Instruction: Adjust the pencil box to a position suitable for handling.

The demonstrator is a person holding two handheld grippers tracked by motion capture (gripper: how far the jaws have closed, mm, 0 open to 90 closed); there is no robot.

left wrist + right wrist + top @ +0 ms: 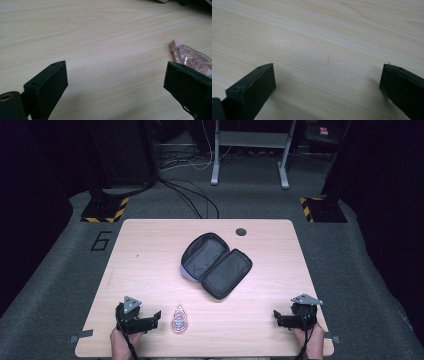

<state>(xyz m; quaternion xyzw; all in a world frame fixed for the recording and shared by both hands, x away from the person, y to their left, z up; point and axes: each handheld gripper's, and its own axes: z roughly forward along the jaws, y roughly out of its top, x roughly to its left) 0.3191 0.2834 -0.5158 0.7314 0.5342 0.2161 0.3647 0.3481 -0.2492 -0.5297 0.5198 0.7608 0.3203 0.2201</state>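
Grey carpeted floor point(60, 270) is surrounding a pale wooden bench point(150, 250), where a black zip pouch point(216, 265) is lying unzipped and spread flat near the middle. Near the bench's front edge, the left gripper point(156, 316) is resting with its jaws spread wide and empty, just beside a clear pink correction tape dispenser point(179, 319). Well apart at the front right, the right gripper point(276, 316) is likewise sitting released, holding nothing.
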